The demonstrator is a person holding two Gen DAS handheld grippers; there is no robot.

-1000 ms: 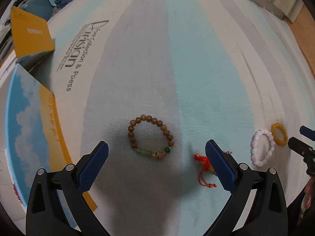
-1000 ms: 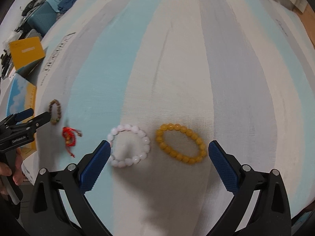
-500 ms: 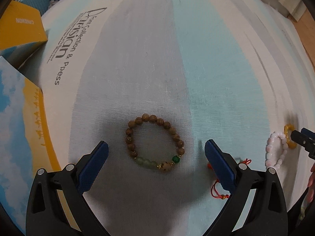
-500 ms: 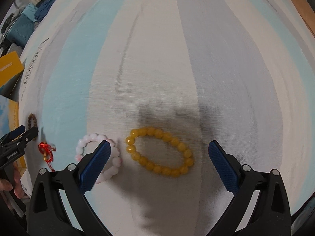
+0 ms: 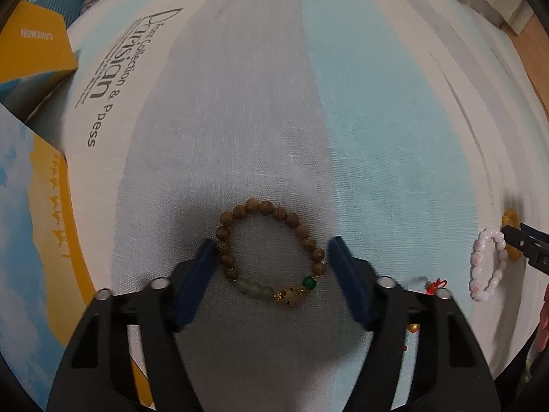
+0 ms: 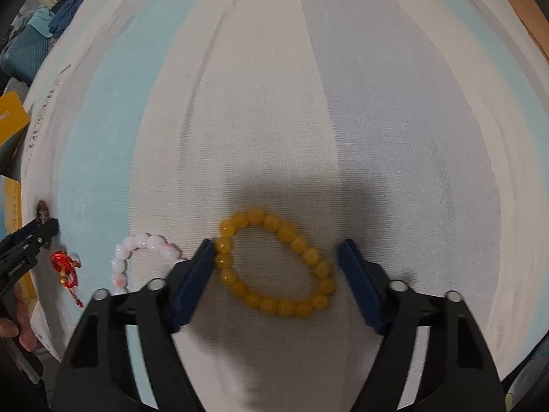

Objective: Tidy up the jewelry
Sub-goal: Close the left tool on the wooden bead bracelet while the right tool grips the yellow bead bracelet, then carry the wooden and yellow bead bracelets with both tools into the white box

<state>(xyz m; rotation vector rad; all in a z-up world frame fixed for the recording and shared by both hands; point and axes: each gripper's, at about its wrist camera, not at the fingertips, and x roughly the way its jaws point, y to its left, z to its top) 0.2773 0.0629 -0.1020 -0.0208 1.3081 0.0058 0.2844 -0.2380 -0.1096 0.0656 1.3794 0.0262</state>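
Jewelry lies spread on the striped bedsheet (image 5: 343,103). Our left gripper (image 5: 272,261) brackets the wooden bead bracelet (image 5: 271,252), fingers half-spread and not yet gripping; our right gripper (image 6: 279,264) likewise straddles the yellow bead bracelet (image 6: 276,262). We should squeeze evenly across each loop, since round, glossy beads on elastic may roll or slip on soft woven cloth.

Striped cloth (image 5: 360,110), pale blue/grey/white bands w/ printed lettering near left edge, covering the whole surface. On it, left to right: brown wooden-bead bracelet (image 5: 271,254) w/ green beads, red cord charm (image 6: 65,267), pink bead bracelet (image 5: 489,269), yellow bead bracelet (image 6: 278,262). All flat; pink just beside yellow, brown well apart. Off left edge: yellow box (image 5: 34,48), blue-and-yellow box (image 5: 31,226).
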